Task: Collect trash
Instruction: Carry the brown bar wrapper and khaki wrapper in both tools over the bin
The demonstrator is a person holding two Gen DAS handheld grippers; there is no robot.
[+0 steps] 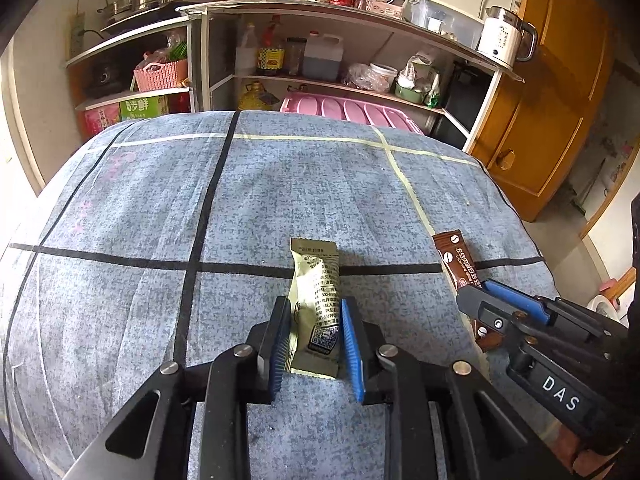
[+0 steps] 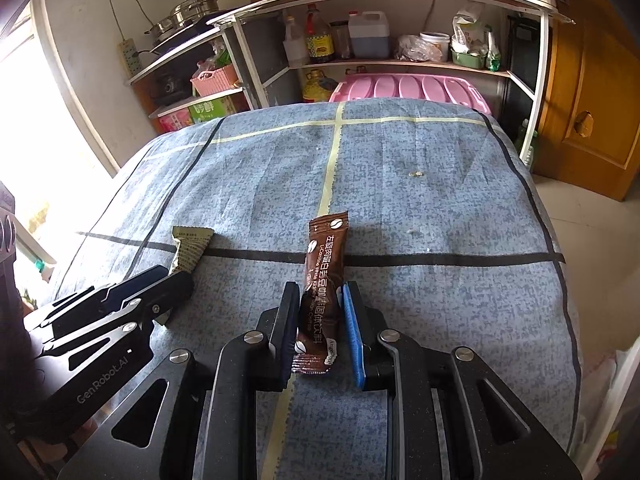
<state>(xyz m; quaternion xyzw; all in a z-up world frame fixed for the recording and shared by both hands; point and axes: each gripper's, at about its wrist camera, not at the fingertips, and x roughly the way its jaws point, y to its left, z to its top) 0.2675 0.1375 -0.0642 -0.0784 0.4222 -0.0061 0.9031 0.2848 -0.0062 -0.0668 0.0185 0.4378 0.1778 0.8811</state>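
Observation:
A pale green sachet (image 1: 316, 280) with a QR code stands between the blue pads of my left gripper (image 1: 314, 308). The pads close on both its sides and its far end sticks out over the cloth. My right gripper (image 2: 320, 292) is shut on a brown coffee sachet (image 2: 326, 248), which points away along a pale tape line. Each wrist view also shows the other tool: the right gripper (image 1: 474, 290) with the brown sachet (image 1: 454, 256), and the left gripper (image 2: 176, 276) with the pale sachet (image 2: 192, 246). Both hover over the blue-grey cloth (image 1: 280, 200).
The cloth-covered table (image 2: 440, 220) bears black and pale tape lines and a few crumbs (image 2: 416, 175). Behind it stand a shelf unit (image 1: 320, 80) of bottles and jars, a pink lid (image 1: 352, 110) and a white kettle (image 1: 504, 36). A wooden cabinet (image 1: 552, 120) is at right.

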